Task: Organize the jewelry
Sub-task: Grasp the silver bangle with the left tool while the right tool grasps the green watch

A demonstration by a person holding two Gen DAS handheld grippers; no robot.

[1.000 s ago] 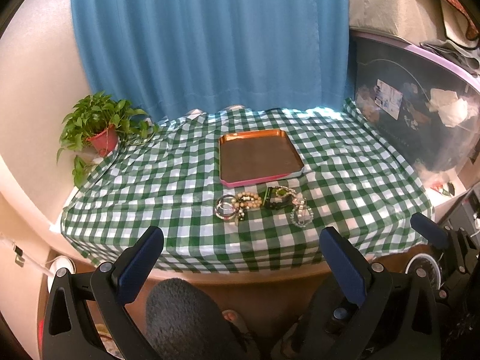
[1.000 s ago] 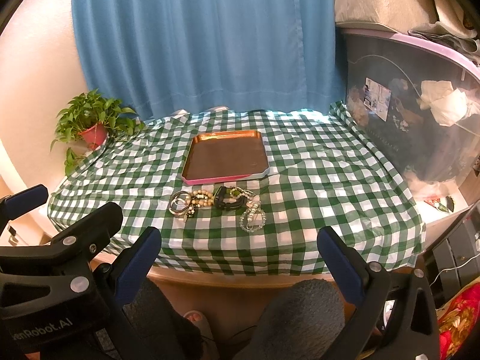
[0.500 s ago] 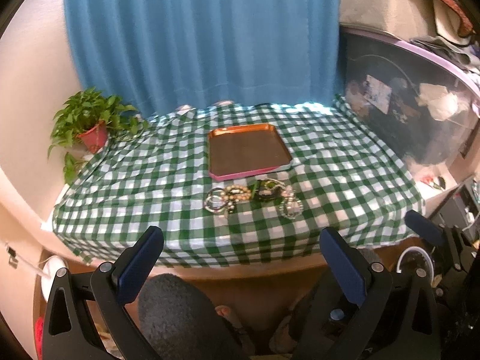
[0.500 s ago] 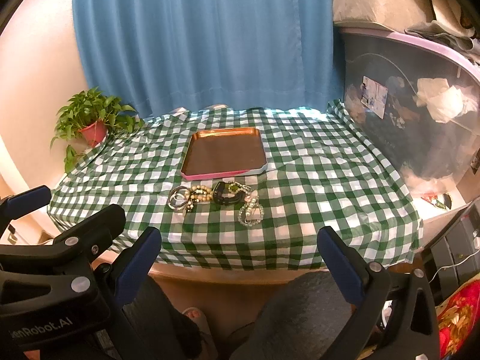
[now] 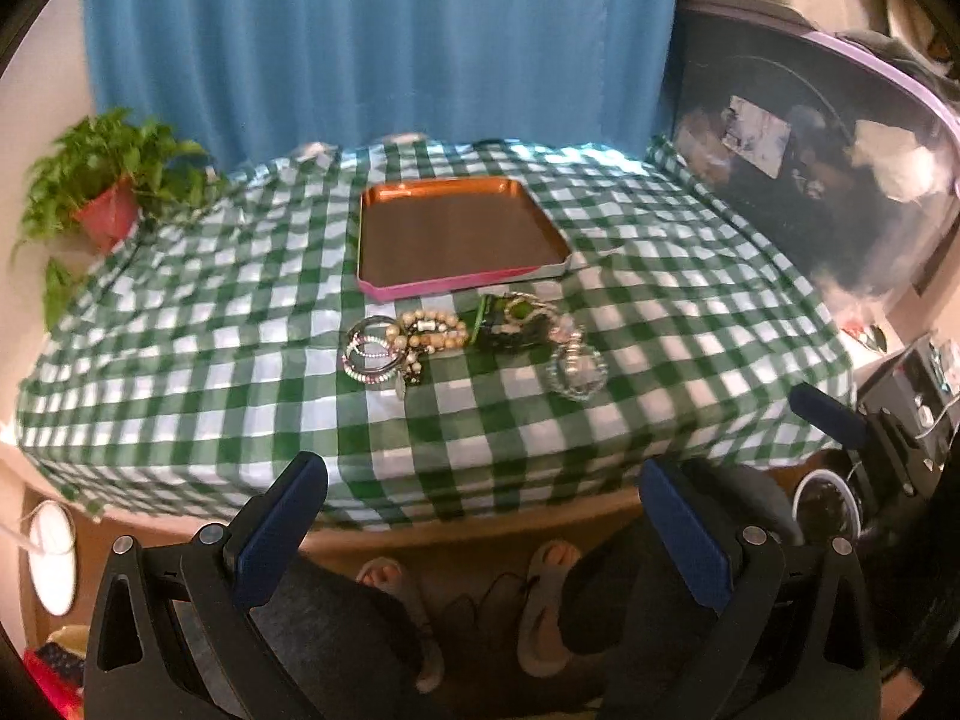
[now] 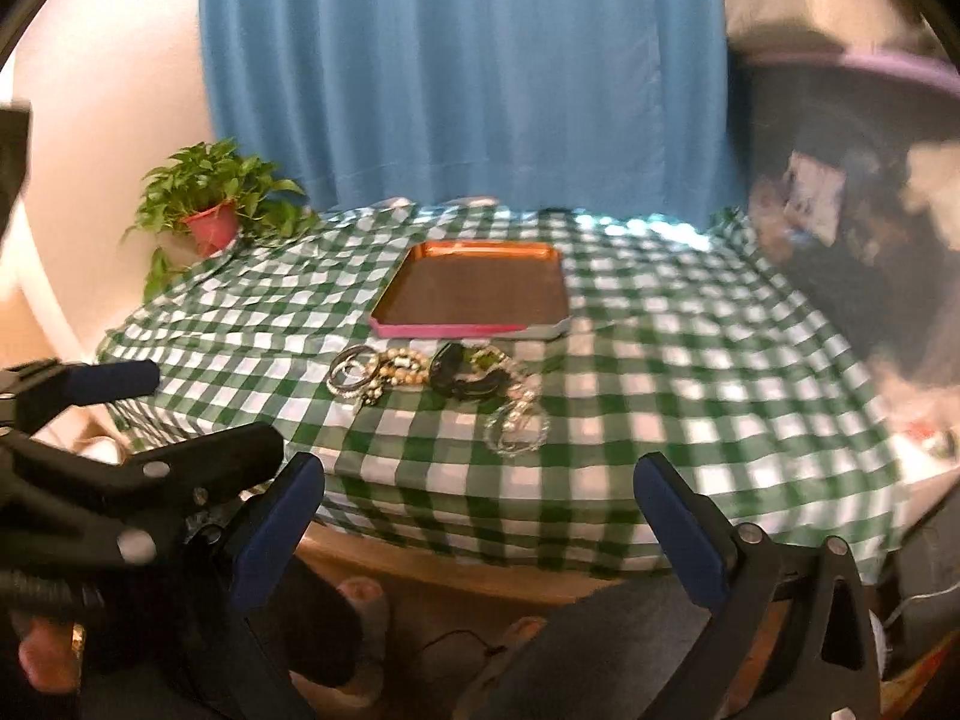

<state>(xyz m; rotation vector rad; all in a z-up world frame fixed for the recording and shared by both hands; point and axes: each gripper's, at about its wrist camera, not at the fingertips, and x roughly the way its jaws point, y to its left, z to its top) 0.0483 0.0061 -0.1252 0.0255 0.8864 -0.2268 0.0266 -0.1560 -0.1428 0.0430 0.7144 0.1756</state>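
Observation:
A copper tray with a pink rim (image 5: 384,288) (image 6: 528,331) lies empty on the green checked tablecloth (image 5: 180,360). In front of it sits a cluster of jewelry: silver bangles (image 5: 371,354) (image 6: 351,373), a beaded bracelet (image 5: 432,330) (image 6: 401,366), a dark green piece (image 5: 510,324) (image 6: 468,373) and a clear crystal bracelet (image 5: 577,369) (image 6: 517,429). My left gripper (image 5: 483,501) and my right gripper (image 6: 480,501) are both open and empty, held short of the table's front edge. The left gripper also shows in the right wrist view (image 6: 114,381).
A potted plant (image 5: 111,207) (image 6: 210,219) stands at the table's back left corner. A blue curtain (image 5: 372,42) hangs behind. A large clear storage bin (image 5: 810,180) stands at the right. The person's knees and feet (image 5: 384,579) are below the table edge.
Both grippers have moved forward and lower toward the table's front edge, so the jewelry and tray look larger. Both stay open and empty.

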